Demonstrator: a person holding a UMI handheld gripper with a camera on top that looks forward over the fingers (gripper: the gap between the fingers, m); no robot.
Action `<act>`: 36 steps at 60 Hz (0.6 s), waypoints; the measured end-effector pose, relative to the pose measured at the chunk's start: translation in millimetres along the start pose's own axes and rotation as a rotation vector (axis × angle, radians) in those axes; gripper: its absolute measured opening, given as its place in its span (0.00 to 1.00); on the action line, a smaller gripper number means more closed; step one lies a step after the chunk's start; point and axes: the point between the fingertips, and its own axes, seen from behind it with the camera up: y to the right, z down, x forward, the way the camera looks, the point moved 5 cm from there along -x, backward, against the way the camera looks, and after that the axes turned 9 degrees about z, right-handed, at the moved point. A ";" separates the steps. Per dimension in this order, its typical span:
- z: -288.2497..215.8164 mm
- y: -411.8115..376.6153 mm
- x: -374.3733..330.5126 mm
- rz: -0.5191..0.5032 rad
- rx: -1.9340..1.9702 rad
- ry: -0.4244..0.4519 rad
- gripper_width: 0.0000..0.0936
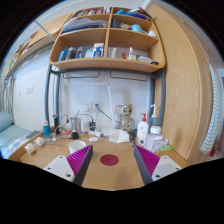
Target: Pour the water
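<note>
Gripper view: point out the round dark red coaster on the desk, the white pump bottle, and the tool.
Round dark red coaster [109, 158], gripper view, its centre.
White pump bottle [143, 129], gripper view, its body.
Tool [113, 162], gripper view, midway between the open fingertips.

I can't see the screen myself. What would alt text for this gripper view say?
A hand-held gripper hovers with its two fingers open and nothing between them above a wooden desk, where a small dark red disc lies just ahead. Beyond stand a white pump bottle and clutter against the wall, under wooden shelves holding bottles.
</note>
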 end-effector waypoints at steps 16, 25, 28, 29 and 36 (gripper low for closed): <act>45.5 51.8 29.1 0.019 0.006 -0.035 0.90; 59.6 93.0 58.4 0.068 0.017 -0.034 0.90; 62.1 103.4 70.8 0.082 0.010 -0.025 0.90; 63.0 106.0 75.0 0.086 0.007 -0.022 0.90; 67.5 115.9 104.3 0.084 -0.005 -0.008 0.89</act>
